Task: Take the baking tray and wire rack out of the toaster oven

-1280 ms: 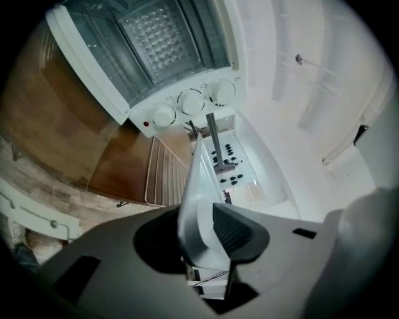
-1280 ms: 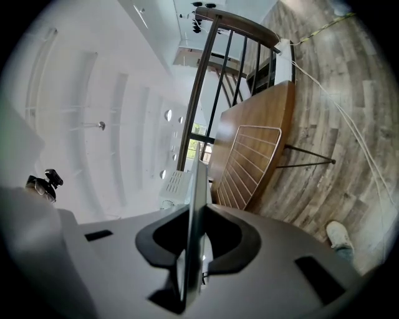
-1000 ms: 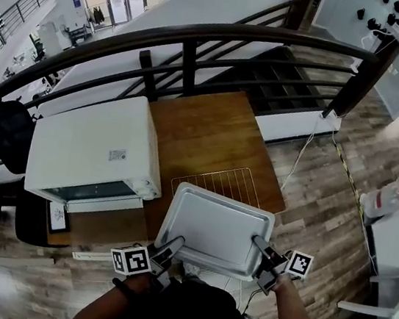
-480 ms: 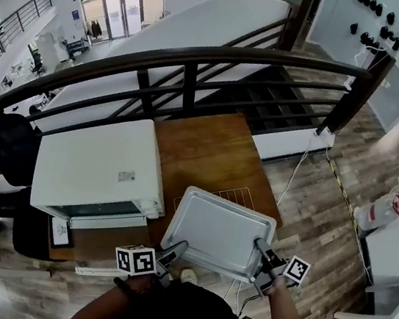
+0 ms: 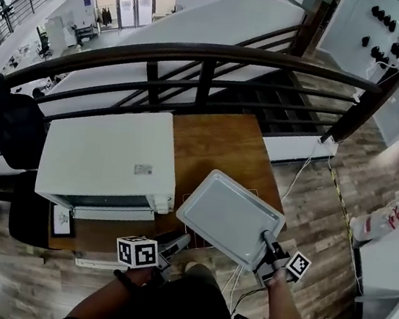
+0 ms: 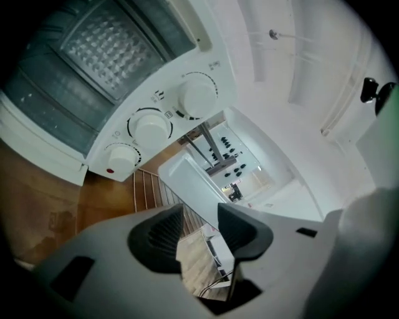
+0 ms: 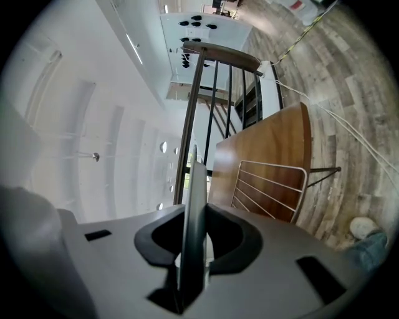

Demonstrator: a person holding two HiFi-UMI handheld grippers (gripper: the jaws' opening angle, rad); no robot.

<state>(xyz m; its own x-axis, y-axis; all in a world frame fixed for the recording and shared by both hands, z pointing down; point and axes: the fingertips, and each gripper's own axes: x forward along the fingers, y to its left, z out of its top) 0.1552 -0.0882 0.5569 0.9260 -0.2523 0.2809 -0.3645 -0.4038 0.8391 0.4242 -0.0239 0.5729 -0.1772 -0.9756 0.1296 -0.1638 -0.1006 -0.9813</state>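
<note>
The grey baking tray (image 5: 230,215) hangs tilted over the table's front right corner. My right gripper (image 5: 269,241) is shut on its near right rim. In the right gripper view the tray (image 7: 194,187) stands edge-on between the pads, and my right gripper (image 7: 194,235) has just been opening slightly around it. The wire rack (image 7: 269,187) lies flat on the wooden table (image 5: 217,143), mostly hidden under the tray in the head view. My left gripper (image 5: 175,244) has just been opening; it is open and empty, clear of the tray (image 6: 199,187). Its own view shows my left gripper (image 6: 194,232) facing the white toaster oven (image 5: 107,156).
The oven's three knobs (image 6: 149,126) and open cavity fill the upper left of the left gripper view. A dark railing (image 5: 200,55) runs behind the table. A black chair (image 5: 4,126) stands at the left. Wooden floor and cables lie to the right.
The left gripper let go of the tray's near left corner and drew back. The tray, now held by the right gripper alone, lifted and swung askew over the rack.
</note>
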